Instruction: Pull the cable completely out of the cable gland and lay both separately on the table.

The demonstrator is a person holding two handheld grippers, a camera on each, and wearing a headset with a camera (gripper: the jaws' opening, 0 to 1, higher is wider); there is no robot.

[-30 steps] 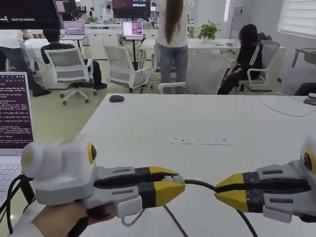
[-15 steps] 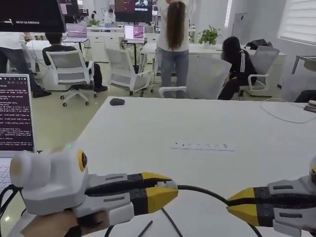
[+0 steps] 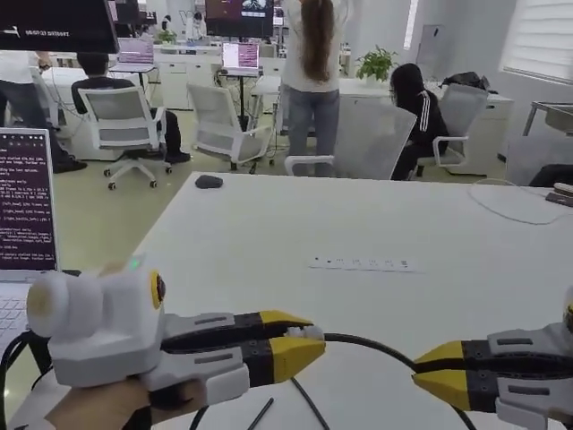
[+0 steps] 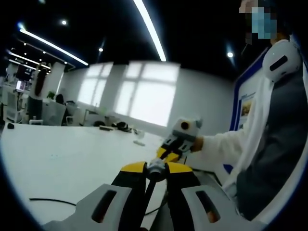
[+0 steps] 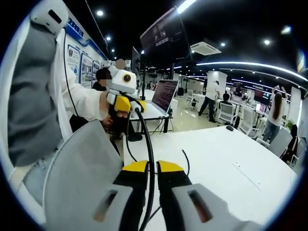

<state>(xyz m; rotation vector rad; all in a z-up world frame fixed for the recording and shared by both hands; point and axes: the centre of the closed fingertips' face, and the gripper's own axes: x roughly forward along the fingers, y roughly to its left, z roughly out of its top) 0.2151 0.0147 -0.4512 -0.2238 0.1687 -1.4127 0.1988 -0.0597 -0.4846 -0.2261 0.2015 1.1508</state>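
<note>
The left gripper (image 3: 320,339) clamped the small grey plastic cable gland (image 4: 155,168), the right gripper (image 3: 417,371) the thin black rubber cable (image 3: 367,343) between them, where a skewed pull risked either grip slipping.

Left: left gripper (image 3: 309,341), with small grey cable gland (image 4: 155,167) between its tips, above white rectangular table (image 3: 358,224).
Right: right gripper (image 3: 428,369), facing it.
Between: black rubber cable (image 3: 372,343).
Beside table, left: open laptop (image 3: 27,202).
</note>
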